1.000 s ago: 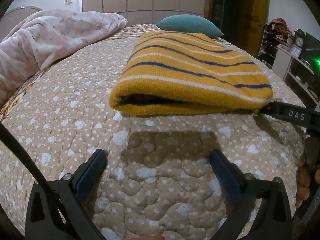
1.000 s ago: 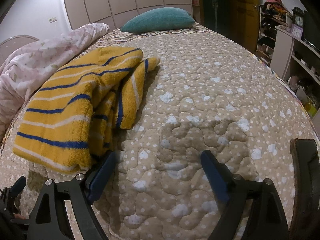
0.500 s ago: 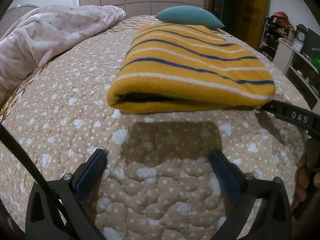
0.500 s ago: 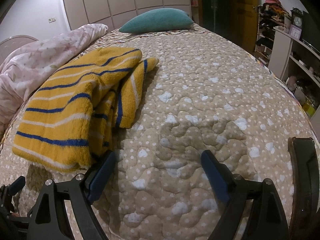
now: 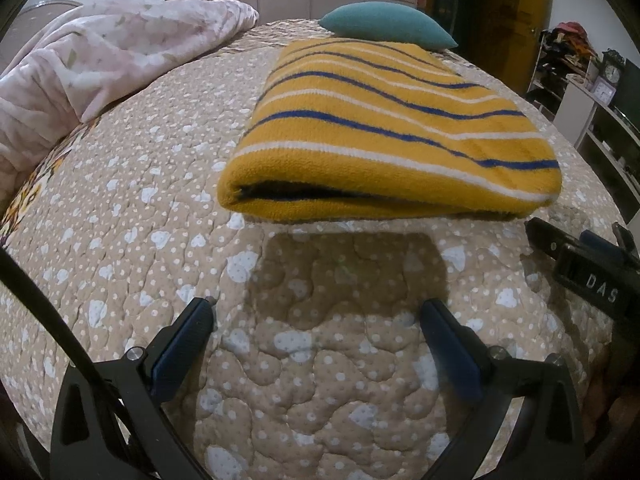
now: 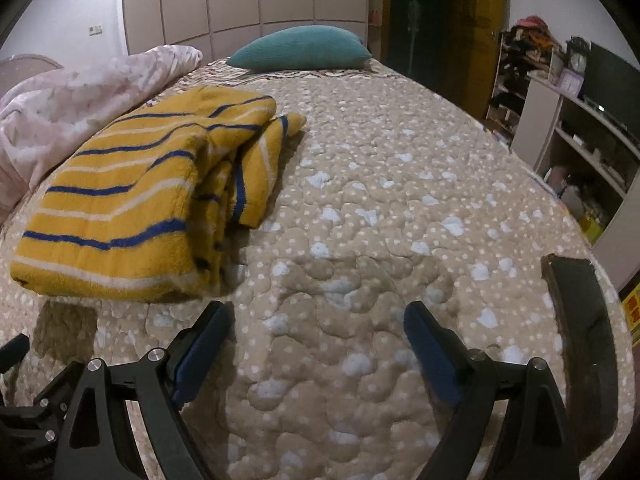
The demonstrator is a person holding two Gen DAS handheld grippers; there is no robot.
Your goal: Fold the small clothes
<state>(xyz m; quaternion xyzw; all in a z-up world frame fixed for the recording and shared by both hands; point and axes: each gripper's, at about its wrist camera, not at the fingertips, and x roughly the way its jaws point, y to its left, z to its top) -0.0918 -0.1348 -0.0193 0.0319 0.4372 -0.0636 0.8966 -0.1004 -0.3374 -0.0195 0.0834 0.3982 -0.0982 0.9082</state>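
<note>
Striped yellow garment [image 5: 392, 128] lies folded on the bed [image 5: 320, 360].
Both hand-held grippers, left [image 5: 318, 316] and right [image 6: 318, 320], are spread and empty; the loose sleeve side could unfold if bumped.

bare quilt [image 6: 360, 200] right of sweater [image 6: 132, 200]; blanket [image 5: 100, 60] crowds left

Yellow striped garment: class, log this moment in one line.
yellow striped garment: folded on bed quilt | left gripper: open | right gripper: open
</note>
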